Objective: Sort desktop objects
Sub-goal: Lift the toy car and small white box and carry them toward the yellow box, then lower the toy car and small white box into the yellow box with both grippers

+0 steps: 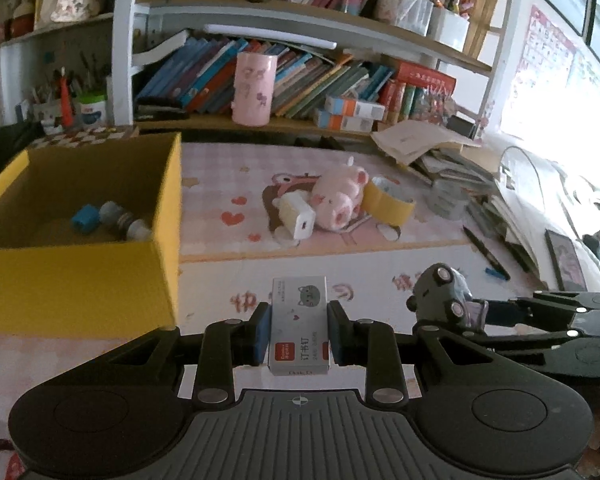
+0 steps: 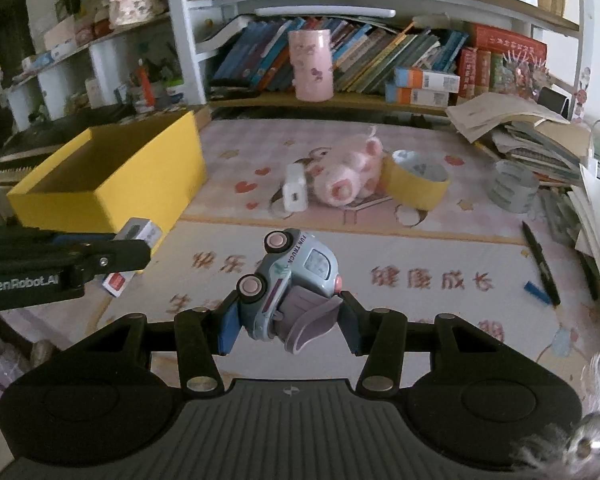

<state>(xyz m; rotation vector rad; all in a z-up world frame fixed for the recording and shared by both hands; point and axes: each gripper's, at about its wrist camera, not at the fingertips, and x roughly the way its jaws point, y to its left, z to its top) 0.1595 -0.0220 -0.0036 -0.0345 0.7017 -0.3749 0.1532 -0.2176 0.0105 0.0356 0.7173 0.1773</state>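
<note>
My left gripper is shut on a white staple box with a grey cat picture, held just right of the yellow box. The yellow box holds a blue cap and small bottles. My right gripper is shut on a light-blue toy truck, tipped on its side above the mat. The truck also shows in the left wrist view. The staple box shows in the right wrist view beside the yellow box. A pink plush pig, a white charger and a yellow tape roll lie mid-desk.
A grey tape roll, a black pen and a blue eraser lie at the right. Stacked papers and books crowd the right edge. A pink cup stands on the bookshelf behind.
</note>
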